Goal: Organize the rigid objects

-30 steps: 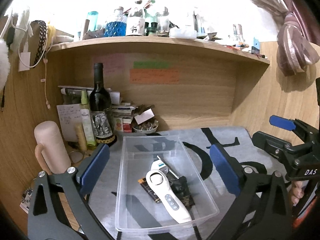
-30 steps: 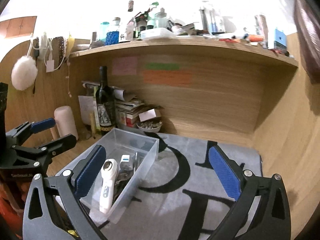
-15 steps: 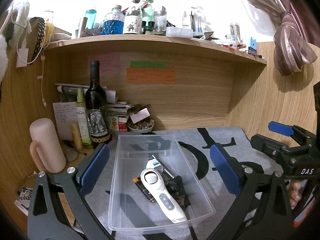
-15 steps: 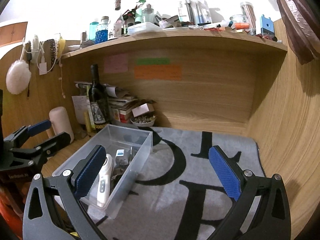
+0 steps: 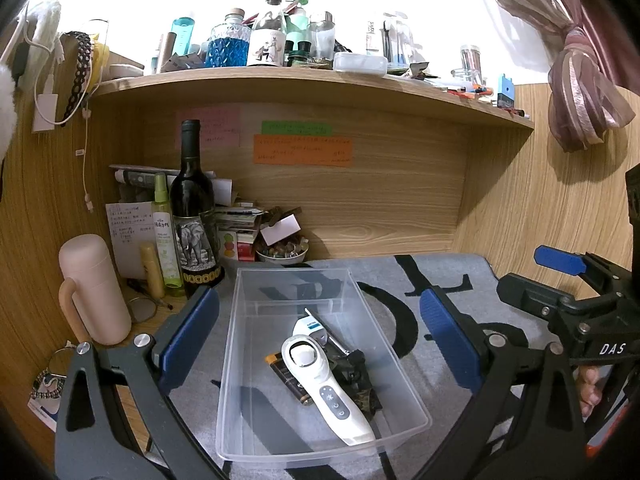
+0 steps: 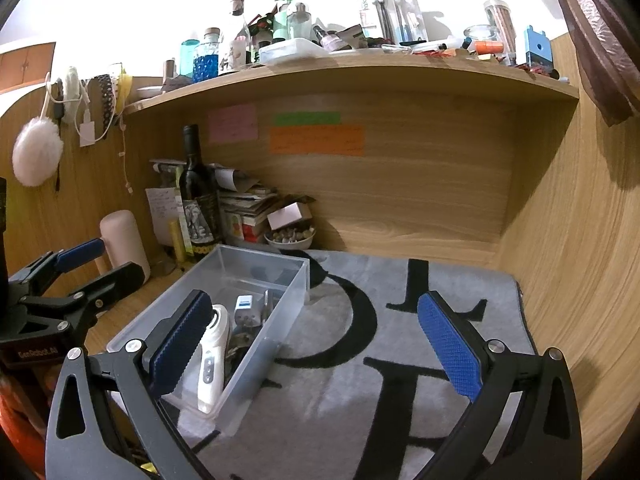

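Left wrist view
Left gripper (image 5: 318,338): blue-padded fingers spread wide apart, holding nothing, hanging over the bin.
Clear plastic rectangular bin (image 5: 240,344): sits on the grey mat with black lettering (image 5: 400,280), between the two fingers as seen from here.
White handheld device with grey buttons (image 5: 324,386): lies diagonally in the bin, round head toward the back wall, handle end near the bin's front right corner.
Small white and blue gadget (image 5: 310,325): just behind the device's head, touching or nearly so.
Dark battery-like cylinder (image 5: 286,376): lies beside the device on its left.
Dark camouflage-patterned item (image 5: 354,376): under and to the right of the device; what it is cannot be told.
Right gripper (image 5: 560,280): at the right edge, seen from the side, fingers parted; fingertips of a hand (image 5: 588,388) show below it.
Dark wine bottle with elephant label (image 5: 194,216): upright in the back left corner, near a pink mug with a handle (image 5: 94,288).

Right wrist view
Right gripper (image 6: 316,344): blue fingers wide apart, empty, above the mat.
Bin (image 6: 280,268): left of centre, partly behind the left finger; the white device (image 6: 214,356) lies along its near side.
Left gripper (image 6: 80,270): at the left edge, fingers parted, beside the bin.
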{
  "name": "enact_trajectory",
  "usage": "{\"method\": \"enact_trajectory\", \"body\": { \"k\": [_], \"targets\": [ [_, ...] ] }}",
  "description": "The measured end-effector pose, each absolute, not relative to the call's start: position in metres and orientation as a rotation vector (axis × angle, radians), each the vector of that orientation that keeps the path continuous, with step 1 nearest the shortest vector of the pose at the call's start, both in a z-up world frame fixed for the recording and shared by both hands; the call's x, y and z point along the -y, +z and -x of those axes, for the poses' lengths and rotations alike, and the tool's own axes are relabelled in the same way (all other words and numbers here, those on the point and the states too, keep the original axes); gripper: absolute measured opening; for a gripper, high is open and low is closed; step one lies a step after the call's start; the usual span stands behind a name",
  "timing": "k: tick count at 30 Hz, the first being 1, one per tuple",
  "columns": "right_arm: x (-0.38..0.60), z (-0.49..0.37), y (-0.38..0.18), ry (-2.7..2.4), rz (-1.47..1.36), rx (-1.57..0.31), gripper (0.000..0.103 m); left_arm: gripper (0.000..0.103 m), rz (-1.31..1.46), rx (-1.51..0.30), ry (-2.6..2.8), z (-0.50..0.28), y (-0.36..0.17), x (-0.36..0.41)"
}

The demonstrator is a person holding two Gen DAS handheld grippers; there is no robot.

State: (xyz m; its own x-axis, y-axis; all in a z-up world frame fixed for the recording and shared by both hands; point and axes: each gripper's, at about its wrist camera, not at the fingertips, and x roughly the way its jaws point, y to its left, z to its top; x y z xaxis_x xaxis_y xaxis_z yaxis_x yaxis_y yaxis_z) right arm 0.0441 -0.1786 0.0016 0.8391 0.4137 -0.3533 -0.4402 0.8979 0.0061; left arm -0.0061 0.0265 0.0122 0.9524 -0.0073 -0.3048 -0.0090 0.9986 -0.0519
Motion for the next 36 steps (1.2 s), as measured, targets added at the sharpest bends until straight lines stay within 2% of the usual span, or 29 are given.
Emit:
{"method": "enact_trajectory", "body": {
  "k": [36],
  "targets": [
    [0.1716,-0.0428,-0.0012,0.45,0.073,-0.371,0.103,0.102,0.062,-0.319,-0.037,0.0028,0.009,-0.0255]
  ]
}}
